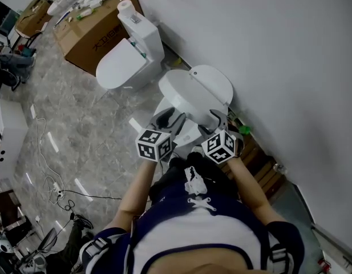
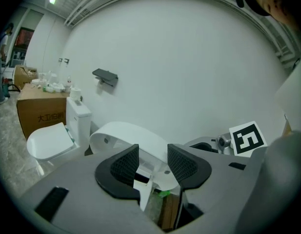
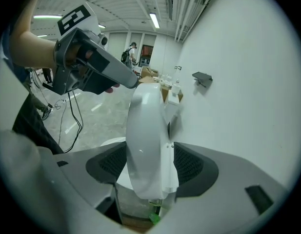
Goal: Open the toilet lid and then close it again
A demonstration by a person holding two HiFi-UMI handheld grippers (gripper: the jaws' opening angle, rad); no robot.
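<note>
Currently we have the right gripper [image 3: 149, 152] clamped on the free edge of the toilet lid [image 3: 146, 126], one pad on each face. The lid fills the whole gap, so this is the working hand. The lid is off the bowl [image 1: 188, 131] and close to upright. It shows edge-on in the right gripper view and leans toward the tank [image 1: 213, 80] and the wall [image 1: 290, 67]. Gripping the edge farthest from the hinge makes sense to us, since that gives the most leverage for swinging it. The left gripper [image 2: 152, 156] has its jaws moderately apart with nothing pressed between them. The lid's curve shows beyond the pads, not touching as far as we can tell. We read it as a spare hand kept just beside the lid, ready to steady or catch it. In the head view both grippers sit side by side over the front of the bowl, with the person standing straight in front, which keeps the pull in line with the lid's swing. We cannot tell from this one moment whether this is the top of the opening or the start of the closing. With the lid up, we judge the opening half about done and the closing yet to do. The risk we see is smooth plastic slipping from the pads and the lid dropping hard. A second toilet [image 1: 127, 64] and a cardboard box [image 1: 93, 39] sit further along the wall, well apart and not involved.
</note>
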